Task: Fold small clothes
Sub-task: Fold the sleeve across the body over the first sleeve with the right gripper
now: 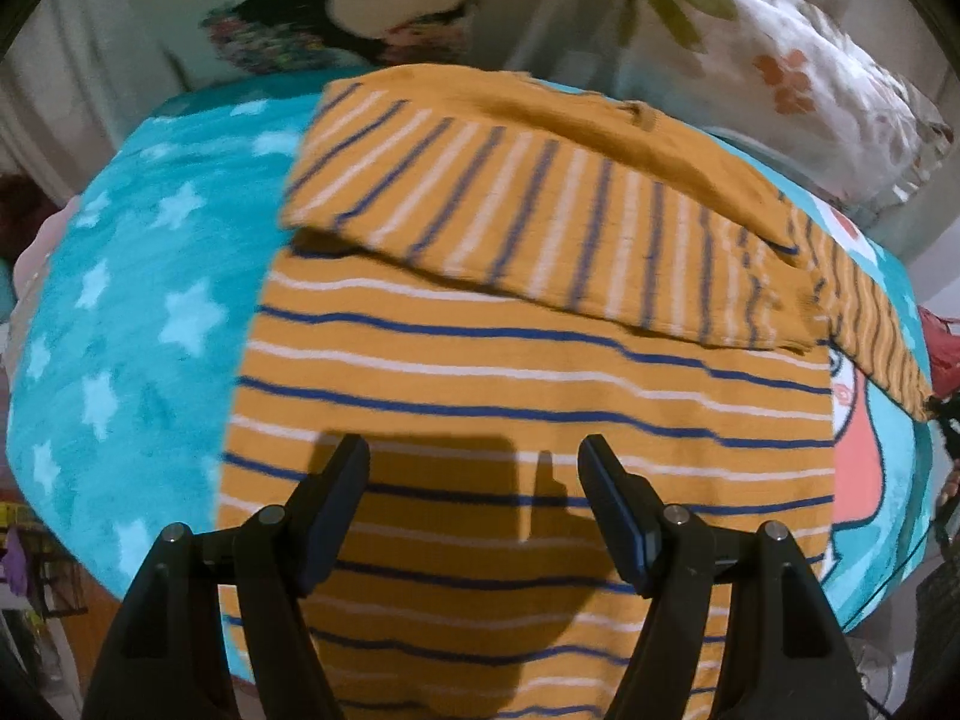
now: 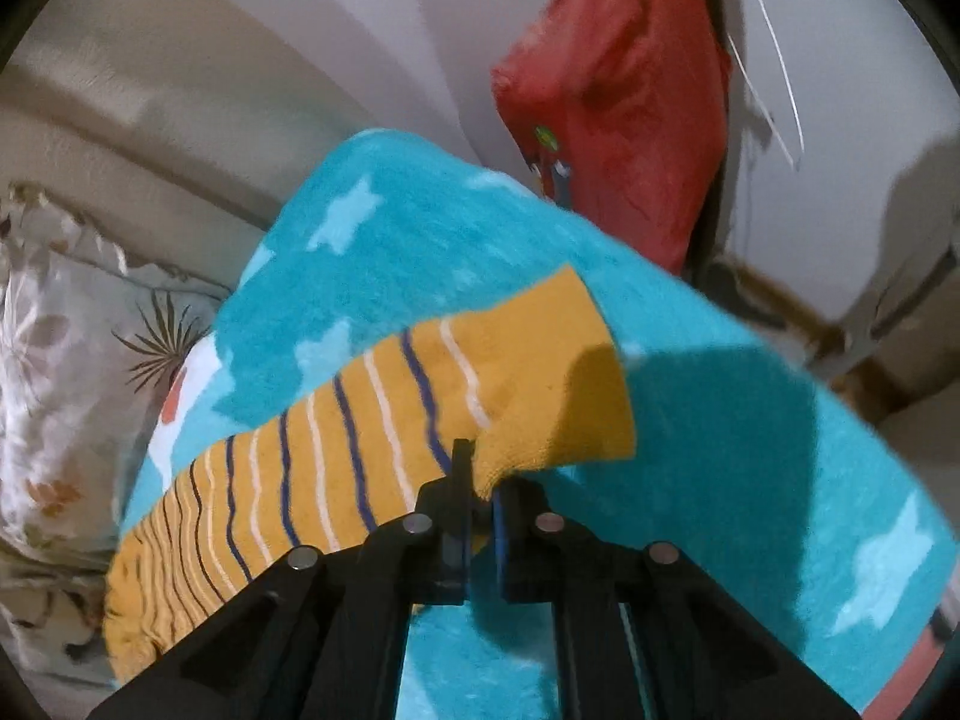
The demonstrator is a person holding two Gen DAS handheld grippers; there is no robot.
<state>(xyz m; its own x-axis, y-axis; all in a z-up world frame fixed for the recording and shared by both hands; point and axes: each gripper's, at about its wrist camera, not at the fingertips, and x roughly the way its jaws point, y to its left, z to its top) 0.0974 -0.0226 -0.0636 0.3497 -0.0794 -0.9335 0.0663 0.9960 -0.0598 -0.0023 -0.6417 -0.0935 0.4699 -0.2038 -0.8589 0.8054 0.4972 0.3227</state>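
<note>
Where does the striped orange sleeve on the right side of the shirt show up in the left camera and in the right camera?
Left wrist view: the sleeve runs down the right edge, away from the shirt.
Right wrist view: the sleeve crosses the centre from lower left, its plain cuff pinched in the right gripper.
Shared landmark: the teal star blanket under it.

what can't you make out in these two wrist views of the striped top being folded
- Left wrist view: the near hem of the mustard striped knit top is hidden behind the open left gripper and cut off by the lower edge.
- Left wrist view: the picture printed on the turquoise star-print fleece blanket is mostly covered by the top.
- Right wrist view: the right gripper covers the sleeve fabric it pinches.
</note>
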